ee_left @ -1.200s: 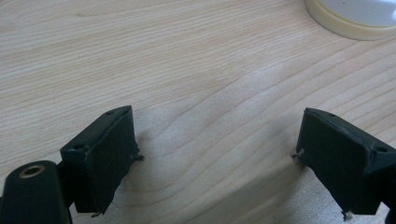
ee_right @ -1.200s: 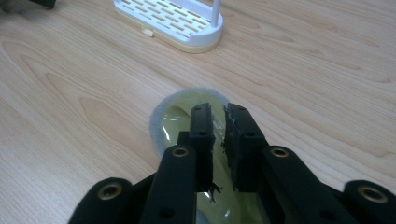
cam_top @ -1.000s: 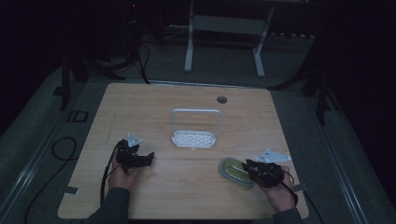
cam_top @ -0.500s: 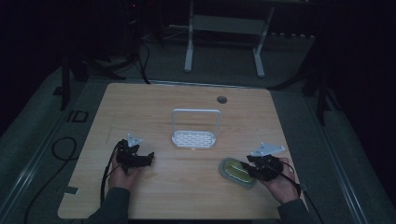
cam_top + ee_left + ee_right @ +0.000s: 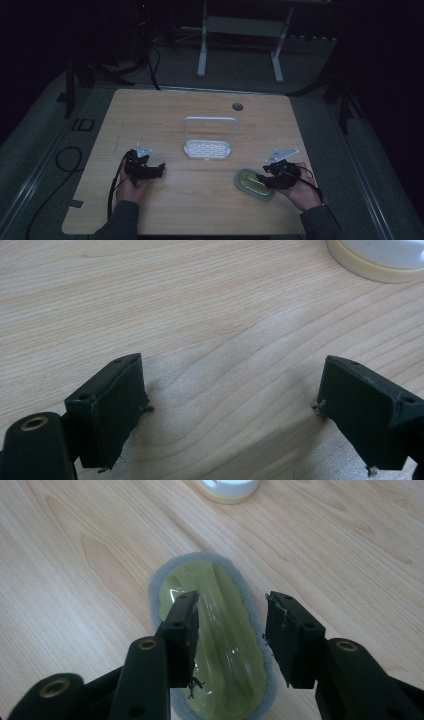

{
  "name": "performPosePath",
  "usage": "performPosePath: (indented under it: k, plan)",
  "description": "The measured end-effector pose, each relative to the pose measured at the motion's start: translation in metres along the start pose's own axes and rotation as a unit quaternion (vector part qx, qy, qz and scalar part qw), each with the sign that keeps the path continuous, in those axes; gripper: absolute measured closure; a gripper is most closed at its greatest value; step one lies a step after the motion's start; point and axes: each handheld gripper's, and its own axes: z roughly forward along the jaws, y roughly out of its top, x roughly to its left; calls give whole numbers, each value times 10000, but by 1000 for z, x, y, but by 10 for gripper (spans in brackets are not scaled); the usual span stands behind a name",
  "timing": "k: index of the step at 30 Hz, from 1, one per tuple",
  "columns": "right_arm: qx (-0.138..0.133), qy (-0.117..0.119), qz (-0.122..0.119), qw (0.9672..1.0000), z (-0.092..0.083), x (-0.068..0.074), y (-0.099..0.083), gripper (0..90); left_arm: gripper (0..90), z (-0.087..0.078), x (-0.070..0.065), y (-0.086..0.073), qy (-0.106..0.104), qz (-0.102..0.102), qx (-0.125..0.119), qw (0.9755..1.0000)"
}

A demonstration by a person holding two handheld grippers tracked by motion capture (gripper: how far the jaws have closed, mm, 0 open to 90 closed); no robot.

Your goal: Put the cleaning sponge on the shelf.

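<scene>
A glossy green oval piece on a grey felt-like pad [image 5: 254,184] lies flat on the wooden table [image 5: 165,115] at the front right. My right gripper [image 5: 266,176] hovers at its right end. In the right gripper view the green piece [image 5: 220,645] runs under and between the jaws. The right gripper [image 5: 232,602] is open, its jaws have just been opening, and the pads press on nothing. My left gripper [image 5: 157,171] rests low at the front left. In its own view the left gripper [image 5: 232,380] stands wide open over bare wood.
A white rack with a tall hoop handle and a perforated base [image 5: 208,142] stands mid-table between the hands. Its pale rim shows at the top of the gripper views [image 5: 380,260] [image 5: 227,490]. A round cable hole [image 5: 237,106] sits near the far edge.
The right gripper's jaws have spread apart over the green piece, and that hand has drifted slightly up the picture. The green piece stays flat on the table. The left hand has kept still.
</scene>
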Motion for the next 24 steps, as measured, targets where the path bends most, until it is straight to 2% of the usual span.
performPosePath:
  k: [4,12,24]
  plan:
    - [119,31,-132,9998,1,0,4,548,120,0,0,0,-1,5,4,10000]
    - [244,139,-241,9993,2,-4,9,536,120,0,0,0,0,-1,0,10000]
    - [535,192,-505,9971,3,-8,17,540,119,0,0,0,0,1,0,10000]
